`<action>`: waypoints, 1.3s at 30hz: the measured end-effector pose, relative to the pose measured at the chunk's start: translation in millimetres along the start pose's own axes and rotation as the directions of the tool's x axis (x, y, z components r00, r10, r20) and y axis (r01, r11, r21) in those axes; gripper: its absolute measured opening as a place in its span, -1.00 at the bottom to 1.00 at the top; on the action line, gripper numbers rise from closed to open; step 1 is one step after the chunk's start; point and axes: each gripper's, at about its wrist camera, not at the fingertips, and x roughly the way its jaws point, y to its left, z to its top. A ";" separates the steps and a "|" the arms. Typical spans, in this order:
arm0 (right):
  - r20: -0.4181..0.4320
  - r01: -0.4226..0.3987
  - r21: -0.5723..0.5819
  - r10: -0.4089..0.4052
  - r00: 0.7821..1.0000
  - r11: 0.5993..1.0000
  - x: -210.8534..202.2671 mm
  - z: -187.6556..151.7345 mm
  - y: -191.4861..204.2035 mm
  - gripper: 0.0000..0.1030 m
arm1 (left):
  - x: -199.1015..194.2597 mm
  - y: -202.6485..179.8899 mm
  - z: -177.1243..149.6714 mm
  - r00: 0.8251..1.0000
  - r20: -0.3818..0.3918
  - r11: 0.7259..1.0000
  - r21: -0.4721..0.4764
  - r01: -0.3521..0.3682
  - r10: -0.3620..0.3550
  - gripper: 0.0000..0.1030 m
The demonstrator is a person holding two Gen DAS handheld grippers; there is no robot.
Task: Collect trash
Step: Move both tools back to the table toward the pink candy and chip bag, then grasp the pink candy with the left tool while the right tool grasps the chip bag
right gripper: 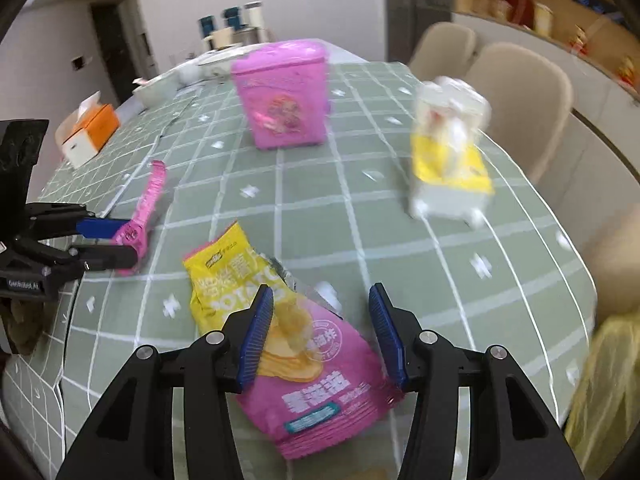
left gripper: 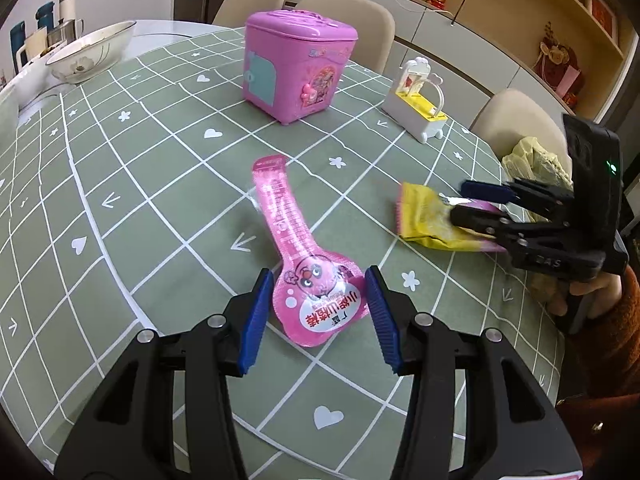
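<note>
Now I'm at pre-grasp — left gripper (left gripper: 316,312) straddles the pink lollipop wrapper (left gripper: 298,256) mid-table, right gripper (right gripper: 320,332) straddles the chip bag (right gripper: 288,340) near the table's edge; both jaws apart, nothing clamped — next, squeeze and lift.

blur: white-yellow toy (right gripper: 450,160) | hidden: chip bag (left gripper: 432,220) end behind right tool (left gripper: 476,204)

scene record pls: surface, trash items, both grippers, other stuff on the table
surface: table with green grid cloth
trash 1: pink lollipop wrapper, lying flat
trash 2: yellow-pink chip bag, lying flat
left gripper: open, pads either side of the wrapper's round end
right gripper: open, straddling the chip bag
other: pink toy box, white-yellow toy, bowl, orange tissue box
</note>
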 end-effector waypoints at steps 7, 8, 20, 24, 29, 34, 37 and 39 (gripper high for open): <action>-0.036 0.005 0.046 -0.003 0.999 0.999 -18.0 -22.5 7.2 -0.05 | -0.3 -1.9 -0.4 1.000 0.002 1.000 0.002 -0.003 0.003 -0.12; -0.043 0.008 0.058 -0.006 0.999 0.998 -18.3 -21.9 7.9 -0.04 | -1.0 -1.0 0.1 1.000 0.004 1.000 -0.001 -0.004 0.004 -0.12; -0.071 -0.054 -0.158 0.043 0.997 0.986 -25.7 -35.2 48.5 -0.24 | -11.7 5.8 3.9 1.000 0.031 1.000 -0.028 0.002 -0.001 -0.12; -0.029 -0.017 -0.174 0.013 0.999 0.985 -39.6 -44.5 52.9 -0.79 | -11.9 -0.3 2.2 1.000 0.028 1.000 -0.012 0.005 -0.005 -0.12; 0.035 -0.007 -0.149 0.013 0.999 0.989 -62.7 -55.1 43.3 -0.87 | -11.9 -6.7 0.6 0.999 0.032 1.000 0.004 -0.019 0.018 -0.12; 0.090 0.022 -0.085 -0.014 0.996 0.996 -79.1 -59.7 18.6 -0.88 | -10.8 -13.6 -0.6 0.997 0.046 0.998 0.010 -0.059 0.058 -0.12; 0.122 0.053 -0.034 -0.048 0.991 0.998 -89.8 -65.7 0.2 -0.88 | -10.4 -12.9 -0.5 0.996 0.050 0.997 -0.028 -0.072 0.073 -0.12; 0.135 0.063 -0.009 -0.061 0.989 0.998 -93.3 -67.5 -8.1 -0.88 | -9.0 -12.2 0.4 0.993 0.055 0.993 -0.058 -0.101 0.104 -0.12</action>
